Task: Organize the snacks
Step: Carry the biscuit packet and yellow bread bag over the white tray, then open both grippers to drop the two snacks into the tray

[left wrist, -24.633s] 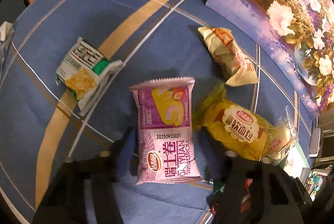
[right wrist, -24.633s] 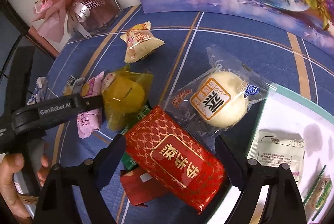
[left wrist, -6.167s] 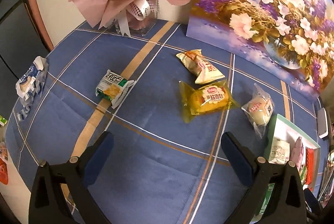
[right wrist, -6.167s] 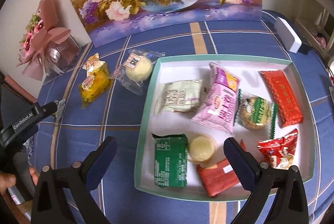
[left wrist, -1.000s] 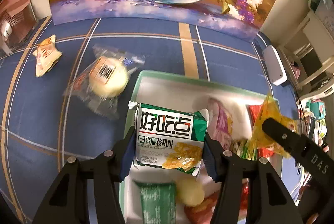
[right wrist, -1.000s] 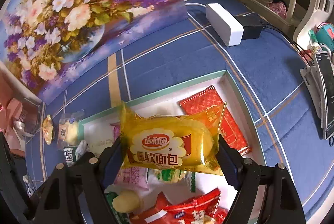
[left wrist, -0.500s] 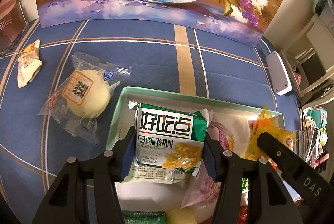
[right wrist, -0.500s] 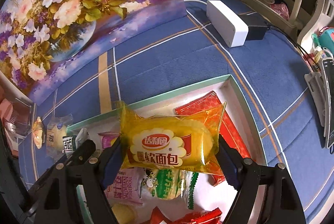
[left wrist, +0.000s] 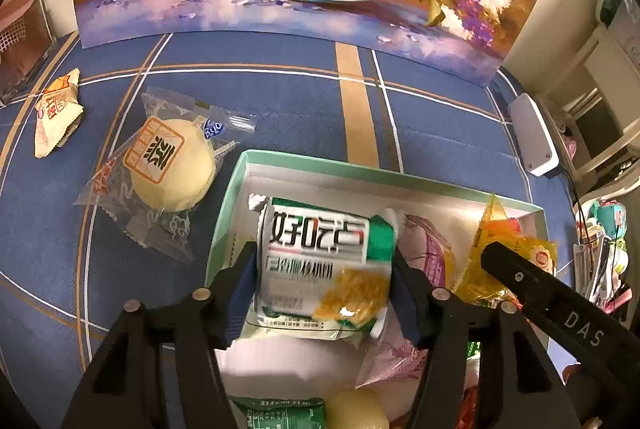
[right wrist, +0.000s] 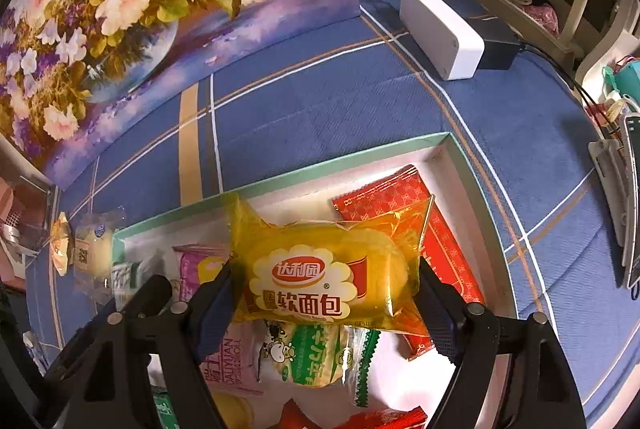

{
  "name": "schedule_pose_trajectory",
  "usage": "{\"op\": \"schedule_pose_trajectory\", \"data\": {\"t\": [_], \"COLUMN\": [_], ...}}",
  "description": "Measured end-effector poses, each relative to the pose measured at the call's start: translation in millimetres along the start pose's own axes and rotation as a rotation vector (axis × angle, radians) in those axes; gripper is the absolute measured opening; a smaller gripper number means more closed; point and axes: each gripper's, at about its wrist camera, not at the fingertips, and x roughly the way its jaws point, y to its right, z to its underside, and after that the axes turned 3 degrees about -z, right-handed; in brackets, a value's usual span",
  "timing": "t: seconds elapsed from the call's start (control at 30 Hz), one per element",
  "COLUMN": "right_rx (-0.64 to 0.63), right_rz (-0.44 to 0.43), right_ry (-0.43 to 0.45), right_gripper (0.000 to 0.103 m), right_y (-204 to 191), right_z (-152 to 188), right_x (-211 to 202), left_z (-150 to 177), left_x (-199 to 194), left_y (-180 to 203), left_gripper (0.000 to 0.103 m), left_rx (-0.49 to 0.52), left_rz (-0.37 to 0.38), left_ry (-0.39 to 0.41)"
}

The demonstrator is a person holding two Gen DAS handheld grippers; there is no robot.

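Green-and-white cracker pack (left wrist: 326,261) is pinched in the left hand-held gripper (left wrist: 324,289), hanging over the tray's (left wrist: 304,167) near-left corner. Over on the right, the right hand-held gripper (right wrist: 324,293) clamps a yellow bread pack (right wrist: 326,269) above the tray's middle, with a red packet (right wrist: 404,205), a pink roll (right wrist: 196,269) and a green-and-white biscuit pack (right wrist: 316,353) lying beneath. Out on the blue surface (left wrist: 280,101), a bun (left wrist: 170,165) sits just beside the tray and a small cream packet (left wrist: 54,113) lies farther left.

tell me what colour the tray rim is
Mint green, with a white inside; the tray rim shows best in the right wrist view.
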Motion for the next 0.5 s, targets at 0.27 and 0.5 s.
{"op": "schedule_pose_trajectory", "data": {"t": [0.27, 0.5], "right_rx": [-0.001, -0.002], "right_rz": [0.006, 0.034], "right_ry": [-0.007, -0.013], "right_gripper": [0.084, 0.096], "right_y": [0.1, 0.9], "right_z": [0.7, 0.7], "right_x": [1.9, 4.7], "left_z": [-0.3, -2.9], "left_x": [1.0, -6.4], "left_y": [-5.1, -6.5], "left_gripper": [0.065, 0.066], "left_rx": [-0.030, -0.036], "left_rz": [0.011, 0.011], "left_ry": [-0.031, -0.039]}}
